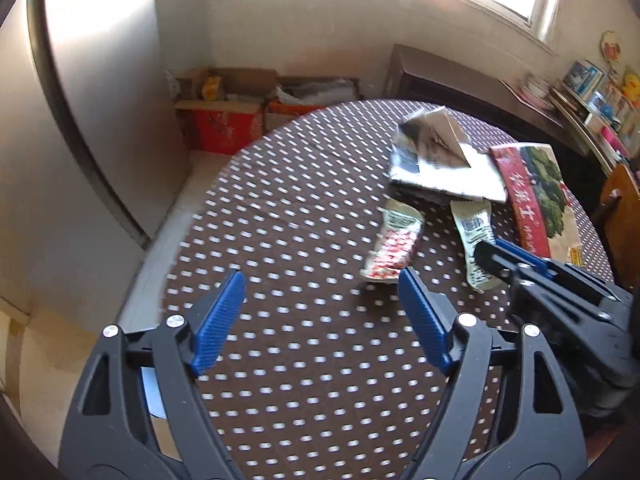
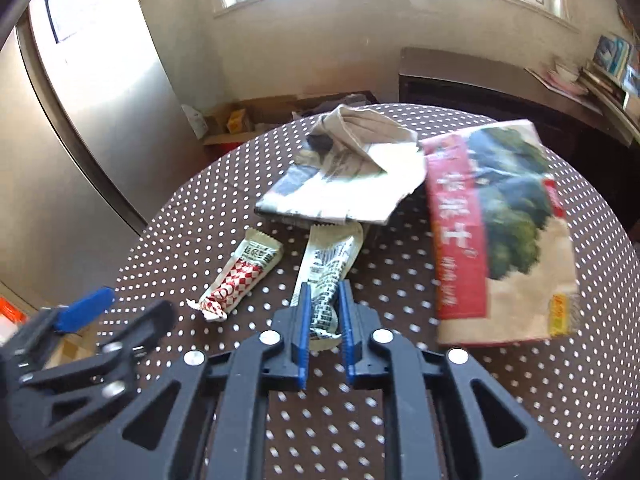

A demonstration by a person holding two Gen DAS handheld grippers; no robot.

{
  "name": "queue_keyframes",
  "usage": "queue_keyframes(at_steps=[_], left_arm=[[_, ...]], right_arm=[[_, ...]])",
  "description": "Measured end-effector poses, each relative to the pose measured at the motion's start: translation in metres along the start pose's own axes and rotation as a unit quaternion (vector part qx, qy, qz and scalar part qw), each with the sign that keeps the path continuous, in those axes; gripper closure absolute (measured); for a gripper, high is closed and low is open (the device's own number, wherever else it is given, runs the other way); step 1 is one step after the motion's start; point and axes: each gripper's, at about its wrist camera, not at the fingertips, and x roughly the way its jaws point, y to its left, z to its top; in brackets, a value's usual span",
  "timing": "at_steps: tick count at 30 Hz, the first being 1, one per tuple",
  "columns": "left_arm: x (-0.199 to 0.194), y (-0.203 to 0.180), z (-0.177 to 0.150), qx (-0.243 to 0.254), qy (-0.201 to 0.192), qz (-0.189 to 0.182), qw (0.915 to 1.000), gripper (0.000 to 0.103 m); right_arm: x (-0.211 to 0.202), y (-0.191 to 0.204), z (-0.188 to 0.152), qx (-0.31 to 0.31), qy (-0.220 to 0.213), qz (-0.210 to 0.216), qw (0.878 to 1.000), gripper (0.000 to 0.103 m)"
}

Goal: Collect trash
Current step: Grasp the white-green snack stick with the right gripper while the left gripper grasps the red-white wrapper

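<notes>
The right gripper (image 2: 323,320) clamps the near end of a white wrapper (image 2: 330,266), whose length runs straight ahead along its fingers. The left gripper (image 1: 322,312) gapes wide, empty, with the red-checked wrapper (image 1: 394,246) just ahead to its right.

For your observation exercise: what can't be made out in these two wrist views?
- Box: lettering blurred in the right wrist view.
- Blue checked wrapper: lower end hidden between the right claw pads.
- Newspaper: print too small in the left wrist view.
</notes>
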Motion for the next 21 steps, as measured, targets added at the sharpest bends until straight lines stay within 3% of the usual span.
queue_keyframes(at_steps=[8, 9, 10, 11, 12, 14, 21], left_arm=[[0.028, -0.032, 0.004, 0.037, 0.017, -0.004, 0.9992, 0.026], [0.032, -0.036, 0.005, 0.040, 0.021, 0.007, 0.9989, 0.031], [0.038, -0.038, 0.004, 0.039, 0.027, 0.038, 0.9982, 0.054], [0.036, -0.039, 0.004, 0.037, 0.018, 0.036, 0.9985, 0.083], [0.036, -0.040, 0.004, 0.037, 0.019, 0.037, 0.9984, 0.088], [0.035, -0.038, 0.005, 0.038, 0.023, 0.038, 0.9983, 0.096], [0.016, -0.018, -0.002, 0.025, 0.008, 0.030, 0.9992, 0.099]], right_arm=[[-0.021, -0.033, -0.010, 0.027, -0.015, -0.003, 1.000, 0.089], [-0.019, -0.035, -0.007, 0.029, -0.014, -0.005, 0.999, 0.089], [-0.019, -0.037, -0.006, 0.031, -0.013, -0.007, 0.999, 0.089], [-0.019, -0.039, -0.007, 0.031, -0.013, -0.009, 0.999, 0.089], [-0.020, -0.040, -0.007, 0.031, -0.013, -0.009, 0.999, 0.089], [-0.022, -0.041, -0.008, 0.032, -0.014, -0.008, 0.999, 0.089], [-0.021, -0.025, -0.011, 0.025, -0.015, 0.005, 1.000, 0.089]])
